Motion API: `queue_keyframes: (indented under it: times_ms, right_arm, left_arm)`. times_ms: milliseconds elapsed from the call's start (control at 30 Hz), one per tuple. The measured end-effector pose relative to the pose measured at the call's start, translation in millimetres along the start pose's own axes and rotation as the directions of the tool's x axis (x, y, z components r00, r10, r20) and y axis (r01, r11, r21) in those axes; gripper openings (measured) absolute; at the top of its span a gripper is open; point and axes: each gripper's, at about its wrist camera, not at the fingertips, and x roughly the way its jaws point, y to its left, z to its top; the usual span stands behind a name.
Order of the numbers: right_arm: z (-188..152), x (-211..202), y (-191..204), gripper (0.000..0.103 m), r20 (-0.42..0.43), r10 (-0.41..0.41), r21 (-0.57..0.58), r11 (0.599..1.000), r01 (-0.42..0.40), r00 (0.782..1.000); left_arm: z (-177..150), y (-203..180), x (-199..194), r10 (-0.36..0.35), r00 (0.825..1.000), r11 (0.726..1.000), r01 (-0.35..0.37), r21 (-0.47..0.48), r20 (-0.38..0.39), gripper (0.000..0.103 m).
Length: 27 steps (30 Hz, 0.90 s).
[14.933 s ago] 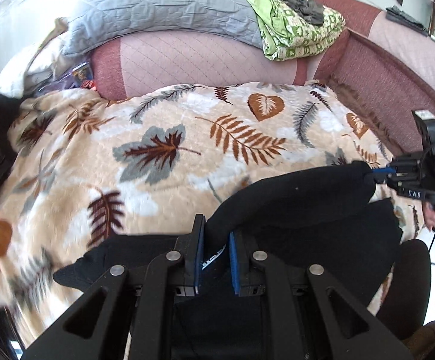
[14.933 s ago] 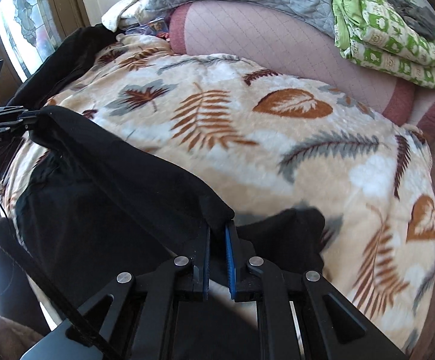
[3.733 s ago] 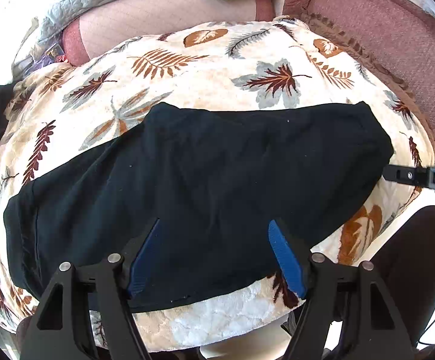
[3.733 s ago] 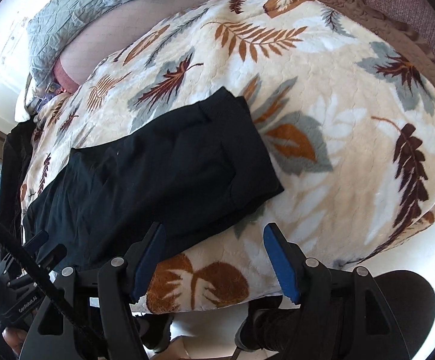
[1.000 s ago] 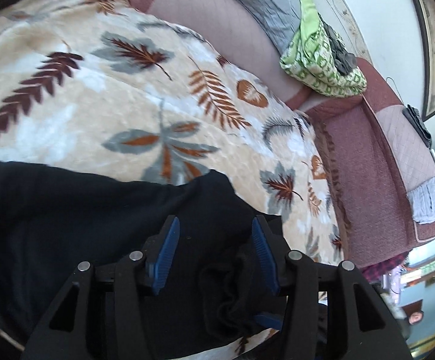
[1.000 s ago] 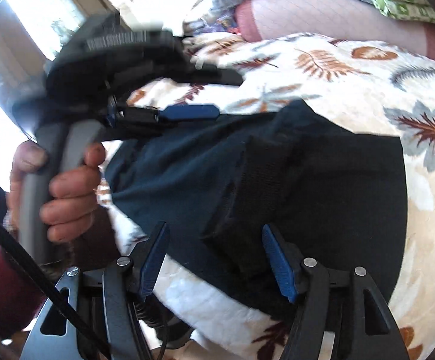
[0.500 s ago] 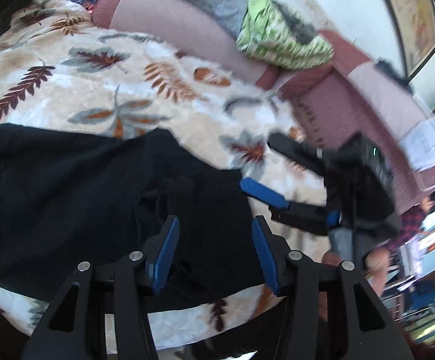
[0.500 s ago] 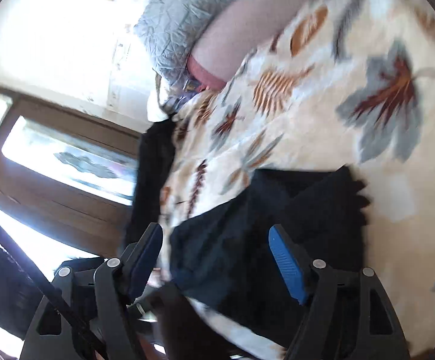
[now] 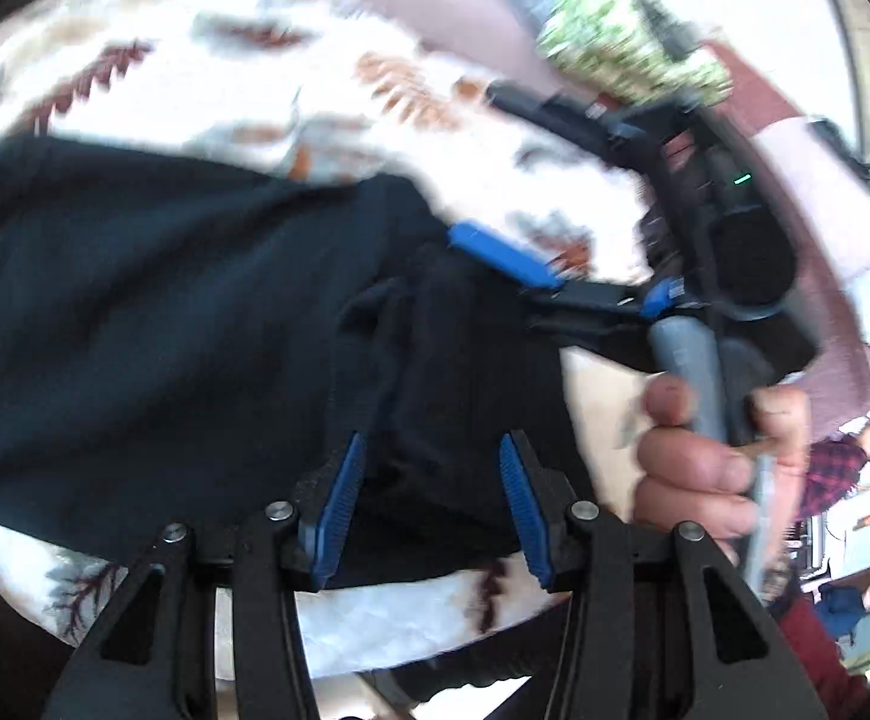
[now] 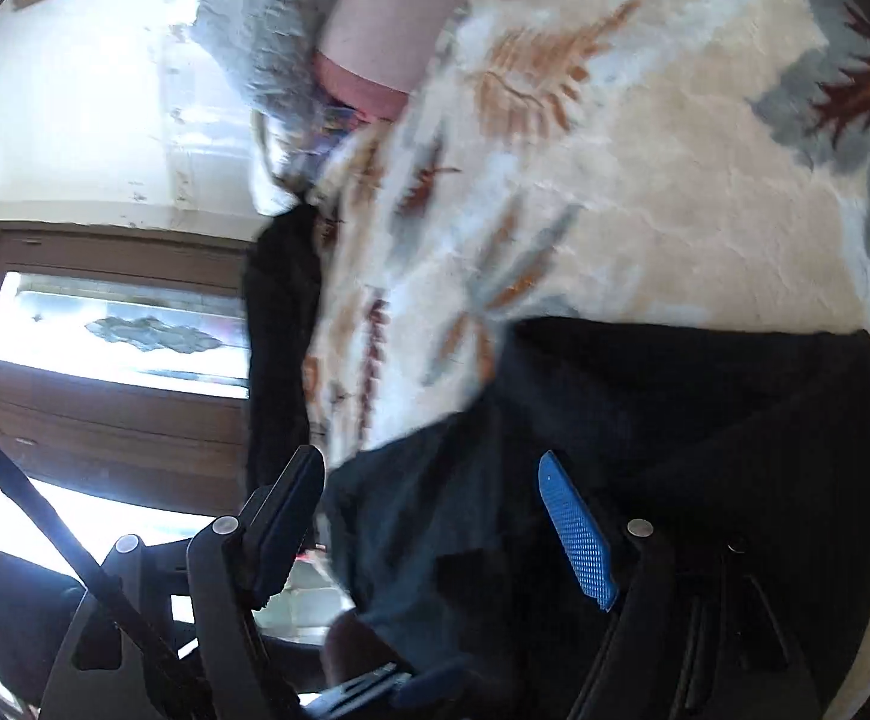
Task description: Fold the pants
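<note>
Left wrist: left gripper [image 9: 429, 504] fingers spread over black pants [image 9: 135, 324] | right gripper [image 10: 435, 525] fingers spread

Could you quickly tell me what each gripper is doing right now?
Left gripper: open over the black pants, gripping nothing.
Right gripper: open, gripping nothing.

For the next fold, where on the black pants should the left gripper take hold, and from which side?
Probably the bunched ridge of the pants at their folded end, straight ahead of the left gripper. It stands up from the leaf-print blanket, so open pads can straddle it from above on the near edge. The flat cloth farther left offers nothing raised to pinch. Blur hides the exact layers.
</note>
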Motion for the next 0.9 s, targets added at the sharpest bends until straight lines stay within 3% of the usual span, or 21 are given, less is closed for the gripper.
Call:
queue_keyframes:
  times_ms: [100, 233, 333, 433, 533, 633, 767, 900]
  right_arm:
    - [-8, -15, 14, 0.083, -0.007, 0.066, 0.004, 0.998, -0.066, 0.998]
    - [-22, 5, 17, 0.084, -0.116, 0.072, 0.035, 0.997, -0.068, 0.991]
    - [-26, 31, 11, 0.084, -0.164, -0.018, 0.015, 1.0, 0.021, 0.986]
    - [-15, 50, 9, 0.083, -0.143, -0.098, -0.027, 0.995, 0.095, 0.985]
    - [-10, 57, 16, 0.083, -0.124, -0.202, -0.061, 0.979, 0.196, 0.971]
    - [-14, 52, 35, 0.083, -0.122, -0.228, -0.123, 0.969, 0.213, 0.966]
    - [-22, 52, 70, 0.084, -0.15, -0.278, -0.247, 0.94, 0.236, 0.949]
    - [-37, 77, 100, 0.084, -0.219, -0.336, -0.349, 0.904, 0.248, 0.916]
  left_arm:
    - [1, -10, -13, 0.037, 0.998, 0.998, -0.039, 0.043, 0.051, 0.046]
    - [-3, 3, -13, 0.041, 0.999, 0.999, -0.04, -0.01, 0.031, 0.046]
    - [-7, 14, -19, 0.068, 0.997, 0.997, -0.067, -0.043, 0.031, 0.046]
    - [-6, 27, -33, 0.083, 0.995, 0.993, -0.079, -0.088, 0.048, 0.048]
    - [0, 55, -61, 0.105, 0.987, 0.982, -0.083, -0.169, 0.123, 0.056]
    - [5, 91, -98, 0.167, 0.959, 0.95, -0.095, -0.298, 0.227, 0.067]
    - [3, 137, -124, 0.258, 0.918, 0.892, -0.106, -0.44, 0.302, 0.069]
    - [-5, 169, -119, 0.268, 0.919, 0.841, -0.077, -0.536, 0.288, 0.07]
